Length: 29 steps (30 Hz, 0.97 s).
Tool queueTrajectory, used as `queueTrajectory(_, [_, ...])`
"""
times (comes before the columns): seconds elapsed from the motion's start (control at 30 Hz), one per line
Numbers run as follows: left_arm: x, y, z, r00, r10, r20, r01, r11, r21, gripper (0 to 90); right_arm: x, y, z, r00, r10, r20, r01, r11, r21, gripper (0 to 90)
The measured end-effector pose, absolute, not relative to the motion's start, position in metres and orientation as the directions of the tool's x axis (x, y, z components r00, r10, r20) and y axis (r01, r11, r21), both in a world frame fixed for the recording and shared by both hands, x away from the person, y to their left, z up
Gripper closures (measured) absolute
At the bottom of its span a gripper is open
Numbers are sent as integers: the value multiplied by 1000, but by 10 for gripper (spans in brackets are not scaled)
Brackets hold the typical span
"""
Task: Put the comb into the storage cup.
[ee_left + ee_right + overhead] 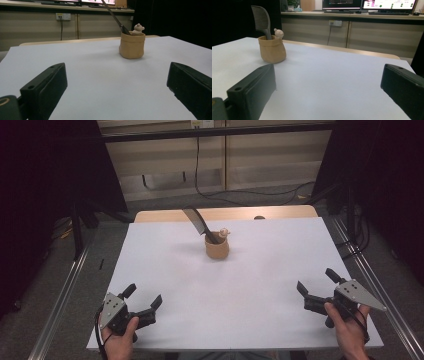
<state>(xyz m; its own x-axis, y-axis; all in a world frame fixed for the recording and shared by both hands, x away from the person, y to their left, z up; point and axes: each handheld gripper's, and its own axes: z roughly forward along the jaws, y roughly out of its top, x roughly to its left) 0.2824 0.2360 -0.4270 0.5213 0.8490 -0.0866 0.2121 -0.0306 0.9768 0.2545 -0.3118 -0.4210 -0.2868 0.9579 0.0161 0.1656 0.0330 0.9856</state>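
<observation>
High view, tan pot [217, 248] holding comb [197, 222], bear figure [224, 233], bare white table [250, 285] around

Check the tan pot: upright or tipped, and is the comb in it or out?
Upright. The tan pot stands on its base on the white table, mouth up. The comb is in it, handle down, leaning out beside a small bear figure.

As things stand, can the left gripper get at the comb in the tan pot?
Probably yes: the left gripper is open, and bare table lies between it and the comb standing in the pot.
</observation>
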Motion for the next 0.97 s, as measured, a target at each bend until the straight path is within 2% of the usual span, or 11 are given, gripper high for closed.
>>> queueTrajectory(0.47, [282,238,-428,511,856,-75,211,-41,977,31,238,-326,-435,-286,958,2,170,49,984,0])
queueTrajectory(0.97, [286,238,-430,517,853,-76,217,-45,975,31,244,-326,-441,-292,956,1,167,50,985,0])
